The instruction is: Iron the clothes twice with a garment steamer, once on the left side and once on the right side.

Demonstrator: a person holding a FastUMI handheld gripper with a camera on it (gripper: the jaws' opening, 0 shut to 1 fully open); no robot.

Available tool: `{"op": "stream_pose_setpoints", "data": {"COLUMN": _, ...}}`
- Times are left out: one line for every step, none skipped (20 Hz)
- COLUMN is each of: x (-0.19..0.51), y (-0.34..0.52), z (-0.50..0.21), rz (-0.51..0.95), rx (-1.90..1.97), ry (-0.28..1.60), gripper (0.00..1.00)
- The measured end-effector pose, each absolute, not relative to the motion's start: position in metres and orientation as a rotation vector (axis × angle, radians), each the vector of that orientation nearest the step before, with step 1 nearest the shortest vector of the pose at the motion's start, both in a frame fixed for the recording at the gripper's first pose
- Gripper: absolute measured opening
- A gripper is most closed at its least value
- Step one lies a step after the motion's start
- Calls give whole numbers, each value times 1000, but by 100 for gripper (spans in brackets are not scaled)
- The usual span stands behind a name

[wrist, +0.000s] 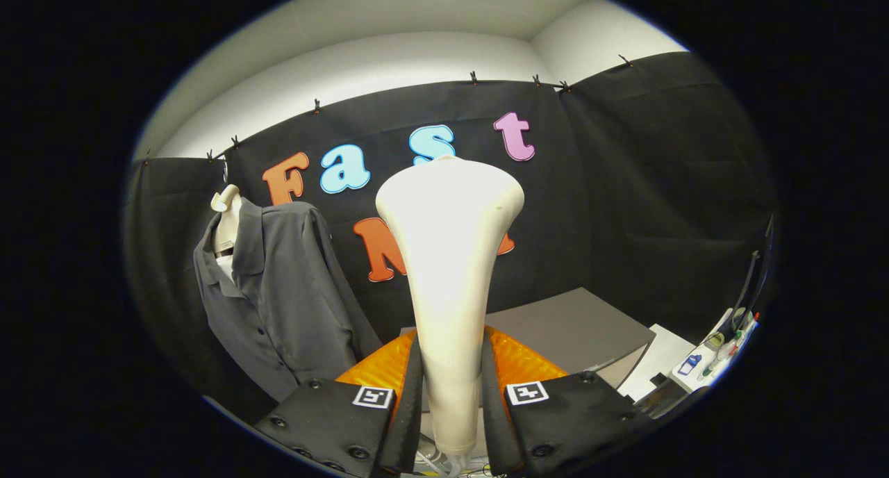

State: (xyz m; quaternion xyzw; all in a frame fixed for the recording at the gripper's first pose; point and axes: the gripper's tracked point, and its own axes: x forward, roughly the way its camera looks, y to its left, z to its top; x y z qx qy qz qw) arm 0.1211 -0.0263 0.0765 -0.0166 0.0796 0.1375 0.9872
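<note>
A cream garment steamer (450, 256) stands upright between my fingers, its narrow handle pinched by both and its wide head flaring above them. My gripper (451, 388) is shut on that handle. A dark grey button-up shirt (278, 297) hangs on a pale mannequin neck (226, 221) to the left of the steamer, further back, against the black cloth wall. The steamer head is apart from the shirt, off to its right.
A grey box-like tabletop (569, 332) sits just beyond the fingers to the right. Past it, a white surface (667, 356) holds small items and cables at the far right. Black cloth walls close the booth behind and on both sides.
</note>
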Motion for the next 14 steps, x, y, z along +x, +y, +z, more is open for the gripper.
{"op": "stream_pose_setpoints", "data": {"x": 120, "y": -30, "z": 78, "rz": 278, "rx": -30, "ry": 155, "gripper": 46}}
{"op": "stream_pose_setpoints", "data": {"x": 117, "y": -33, "z": 78, "rz": 277, "rx": -25, "ry": 153, "gripper": 46}}
{"op": "stream_pose_setpoints", "data": {"x": 115, "y": -35, "z": 75, "rz": 279, "rx": -20, "ry": 156, "gripper": 46}}
{"op": "stream_pose_setpoints", "data": {"x": 112, "y": -35, "z": 71, "rz": 288, "rx": -16, "ry": 163, "gripper": 46}}
{"op": "stream_pose_setpoints", "data": {"x": 111, "y": -35, "z": 69, "rz": 298, "rx": -11, "ry": 170, "gripper": 46}}
{"op": "stream_pose_setpoints", "data": {"x": 111, "y": -34, "z": 68, "rz": 308, "rx": -5, "ry": 174, "gripper": 46}}
{"op": "stream_pose_setpoints", "data": {"x": 110, "y": -33, "z": 67, "rz": 322, "rx": 6, "ry": 178, "gripper": 46}}
{"op": "stream_pose_setpoints", "data": {"x": 110, "y": -30, "z": 68, "rz": 336, "rx": 17, "ry": 179, "gripper": 46}}
{"op": "stream_pose_setpoints", "data": {"x": 111, "y": -31, "z": 69, "rz": 340, "rx": 19, "ry": 179, "gripper": 46}}
{"op": "stream_pose_setpoints", "data": {"x": 112, "y": -32, "z": 69, "rz": 338, "rx": 15, "ry": 178, "gripper": 46}}
{"op": "stream_pose_setpoints", "data": {"x": 113, "y": -34, "z": 69, "rz": 336, "rx": 10, "ry": 177, "gripper": 46}}
{"op": "stream_pose_setpoints", "data": {"x": 113, "y": -34, "z": 69, "rz": 338, "rx": 8, "ry": 179, "gripper": 46}}
{"op": "stream_pose_setpoints", "data": {"x": 114, "y": -35, "z": 66, "rz": 338, "rx": 8, "ry": 187, "gripper": 46}}
{"op": "stream_pose_setpoints", "data": {"x": 116, "y": -37, "z": 63, "rz": 333, "rx": 7, "ry": 194, "gripper": 46}}
